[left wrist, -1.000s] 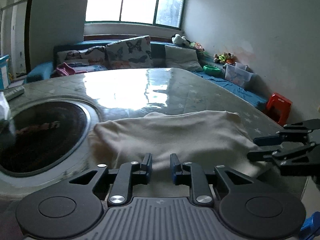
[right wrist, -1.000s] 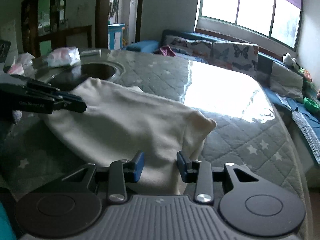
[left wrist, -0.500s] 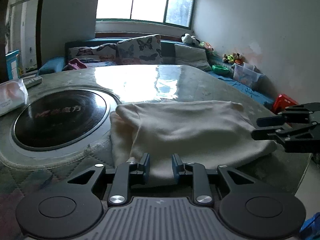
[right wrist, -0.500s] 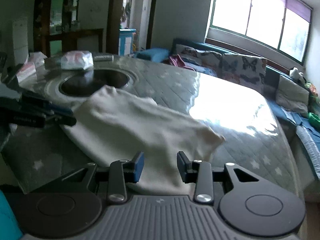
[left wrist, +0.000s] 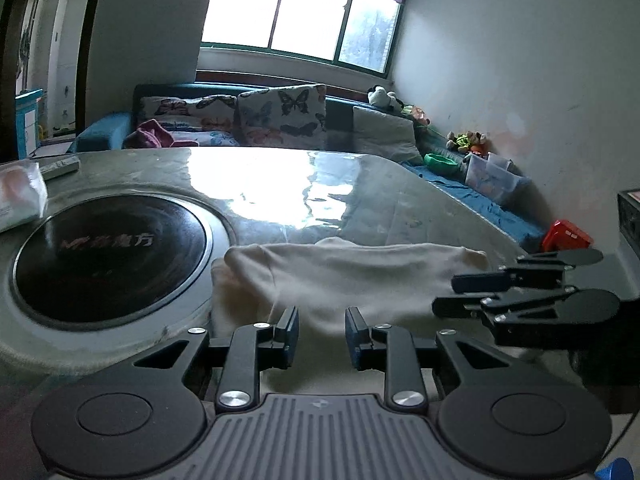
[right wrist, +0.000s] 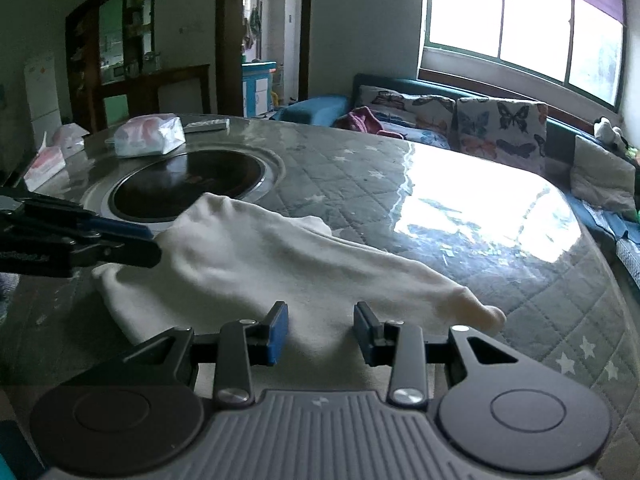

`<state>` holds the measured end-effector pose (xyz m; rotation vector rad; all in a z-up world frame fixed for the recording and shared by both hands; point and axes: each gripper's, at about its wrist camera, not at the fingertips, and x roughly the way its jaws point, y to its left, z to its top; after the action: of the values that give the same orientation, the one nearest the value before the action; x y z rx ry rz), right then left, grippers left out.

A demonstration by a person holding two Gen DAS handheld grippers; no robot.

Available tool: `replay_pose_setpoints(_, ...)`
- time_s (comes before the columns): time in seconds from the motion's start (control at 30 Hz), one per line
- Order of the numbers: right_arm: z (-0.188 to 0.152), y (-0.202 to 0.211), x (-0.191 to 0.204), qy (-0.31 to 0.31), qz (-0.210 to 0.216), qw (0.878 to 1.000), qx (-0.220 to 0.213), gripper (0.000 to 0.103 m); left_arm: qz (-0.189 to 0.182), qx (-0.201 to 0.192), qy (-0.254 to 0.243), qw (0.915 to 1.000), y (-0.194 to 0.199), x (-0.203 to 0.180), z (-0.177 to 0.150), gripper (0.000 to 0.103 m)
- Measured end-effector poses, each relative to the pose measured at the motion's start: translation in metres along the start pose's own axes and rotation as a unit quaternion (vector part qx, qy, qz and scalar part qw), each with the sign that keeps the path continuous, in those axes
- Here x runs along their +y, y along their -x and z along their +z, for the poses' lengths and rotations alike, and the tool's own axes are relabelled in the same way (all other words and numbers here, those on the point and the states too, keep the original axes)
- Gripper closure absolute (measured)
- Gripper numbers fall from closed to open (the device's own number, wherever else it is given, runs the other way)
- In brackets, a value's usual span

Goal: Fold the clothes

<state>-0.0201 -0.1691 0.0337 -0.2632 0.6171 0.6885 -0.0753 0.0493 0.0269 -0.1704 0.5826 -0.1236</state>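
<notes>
Hob: the round black hob is set into the counter at 9 o'clock in the left wrist view, its steel rim just beside the cloth's left edge.
Garment: a cream garment lies on the counter near its front edge, gathered into a long band with at least one layer doubled over; in the right wrist view its right end tapers to a rounded tip at 4 o'clock.
Left gripper: the left gripper has its fingers parted with nothing between them, over the garment's near hem at 6 o'clock.
Right gripper: the right gripper likewise stands spread and empty, over the near edge toward the tapered end.
Stage: the band would suit either a fold partly made or a finished one just let go; I cannot tell which.
Doing it well: if another fold is meant, both pairs of fingers should pinch through every layer at matching points on the hem, lift evenly, and keep the cloth off the hob rim.
Hidden: the hem nearest the camera is cut off by both gripper bodies; what kind of garment it is, and how many layers, I cannot make out; window glare washes out the far counter.
</notes>
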Motion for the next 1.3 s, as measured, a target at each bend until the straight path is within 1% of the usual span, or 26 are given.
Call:
replay_pose_setpoints(0.1, -0.001, 0.000, -0.004, -0.007, 0.001, 1.000, 0.004, 0.067, 0.011, 0.028, 0.028, 0.9991, -0.014, 0.011, 0.000, 0.076)
replay_pose_setpoints(0.17, 0.000, 0.003, -0.005, -0.009, 0.001, 1.000, 0.001, 0.067, 0.009, 0.030, 0.037, 0.9988, -0.013, 0.014, 0.000, 0.076)
replay_pose_setpoints(0.27, 0.003, 0.005, -0.008, -0.017, -0.004, 1.000, -0.007, 0.067, 0.009, 0.032, 0.036, 0.9988, -0.012, 0.013, 0.001, 0.076)
replay_pose_setpoints(0.37, 0.000, -0.004, -0.011, -0.026, -0.009, 1.000, 0.006, 0.066, 0.011, 0.037, 0.038, 0.9985, -0.013, 0.012, 0.001, 0.074)
replay_pose_setpoints(0.43, 0.000, -0.002, -0.009, -0.026, -0.011, 1.000, 0.005, 0.066, 0.010, 0.039, 0.038, 0.9985, -0.012, 0.012, 0.003, 0.068)
replay_pose_setpoints(0.5, 0.001, 0.001, -0.007, -0.025, -0.009, 1.000, 0.000, 0.066, 0.010, 0.038, 0.037, 0.9985, -0.010, 0.010, 0.004, 0.054)
replay_pose_setpoints(0.57, 0.002, 0.006, -0.003, -0.018, -0.006, 1.000, -0.003, 0.064, 0.015, 0.035, 0.031, 0.9988, -0.007, 0.009, 0.005, 0.050)
replay_pose_setpoints(0.6, 0.002, 0.008, -0.001, -0.014, -0.004, 1.000, -0.004, 0.060, 0.017, 0.033, 0.028, 0.9989, -0.006, 0.008, 0.006, 0.049)
replay_pose_setpoints(0.63, 0.003, 0.010, 0.001, -0.011, -0.003, 1.000, -0.005, 0.060, 0.018, 0.033, 0.029, 0.9989, -0.005, 0.007, 0.006, 0.048)
replay_pose_setpoints(0.7, 0.002, 0.013, 0.006, -0.005, 0.002, 1.000, -0.006, 0.059, 0.020, 0.033, 0.030, 0.9988, -0.003, 0.007, 0.007, 0.042)
replay_pose_setpoints(0.73, 0.002, 0.014, 0.009, -0.004, 0.005, 1.000, -0.006, 0.058, 0.023, 0.032, 0.029, 0.9988, -0.002, 0.006, 0.007, 0.041)
replay_pose_setpoints(0.77, 0.002, 0.016, 0.013, -0.001, 0.008, 1.000, -0.006, 0.054, 0.025, 0.031, 0.029, 0.9988, -0.001, 0.006, 0.007, 0.038)
replay_pose_setpoints(0.87, 0.000, 0.018, 0.022, 0.009, 0.014, 1.000, -0.005, 0.052, 0.030, 0.028, 0.029, 0.9988, 0.003, 0.006, 0.006, 0.033)
replay_pose_setpoints(0.93, -0.001, 0.021, 0.028, 0.011, 0.019, 1.000, -0.006, 0.046, 0.033, 0.026, 0.028, 0.9987, 0.005, 0.005, 0.006, 0.029)
replay_pose_setpoints(0.97, -0.002, 0.022, 0.031, 0.013, 0.021, 1.000, -0.007, 0.043, 0.034, 0.025, 0.028, 0.9987, 0.006, 0.005, 0.006, 0.024)
replay_pose_setpoints(1.0, -0.002, 0.023, 0.033, 0.015, 0.023, 1.000, -0.008, 0.043, 0.036, 0.024, 0.028, 0.9987, 0.007, 0.005, 0.005, 0.021)
replay_pose_setpoints(1.03, -0.002, 0.024, 0.036, 0.017, 0.025, 1.000, -0.009, 0.043, 0.038, 0.022, 0.027, 0.9987, 0.009, 0.005, 0.005, 0.019)
replay_pose_setpoints(1.1, -0.003, 0.026, 0.042, 0.022, 0.027, 0.999, -0.010, 0.038, 0.040, 0.017, 0.024, 0.9988, 0.012, 0.005, 0.005, 0.014)
replay_pose_setpoints(1.23, -0.006, 0.028, 0.049, 0.026, 0.029, 0.999, -0.011, 0.035, 0.047, 0.010, 0.024, 0.9986, 0.017, 0.006, 0.004, 0.010)
replay_pose_setpoints(1.3, -0.006, 0.029, 0.053, 0.026, 0.030, 0.999, -0.010, 0.029, 0.052, 0.008, 0.025, 0.9983, 0.019, 0.008, 0.003, 0.005)
